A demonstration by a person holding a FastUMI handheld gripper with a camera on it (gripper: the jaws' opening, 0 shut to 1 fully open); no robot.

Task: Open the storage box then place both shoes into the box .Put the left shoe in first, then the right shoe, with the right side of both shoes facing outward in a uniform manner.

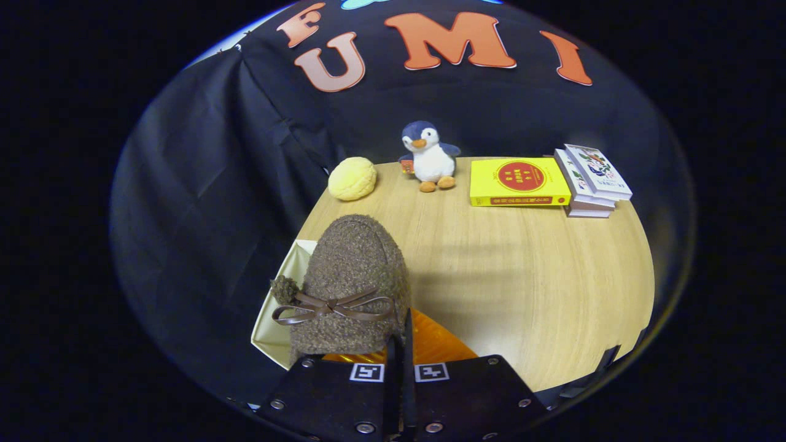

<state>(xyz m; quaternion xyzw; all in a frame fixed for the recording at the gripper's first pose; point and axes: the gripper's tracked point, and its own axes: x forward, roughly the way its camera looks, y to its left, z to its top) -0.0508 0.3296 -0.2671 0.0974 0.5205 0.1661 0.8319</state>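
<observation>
A brown fuzzy shoe [353,276] with a thin brown bow hangs just ahead of my fingers, its toe pointing away from me. My gripper [400,347] is shut on the shoe's right rim, the two fingers pressed close together on it. Under the shoe lies the storage box, with its cream wall [273,319] showing to the left of the shoe and an orange part [439,344] to the right of my fingers. The shoe hides most of the box's inside. I cannot tell whether the shoe touches the box.
The box sits at the near left corner of a wooden table [528,288]. Along the far edge stand a yellow bun-like ball [352,178], a plush penguin [431,156], a yellow book [519,182] and a small stack of books [591,180].
</observation>
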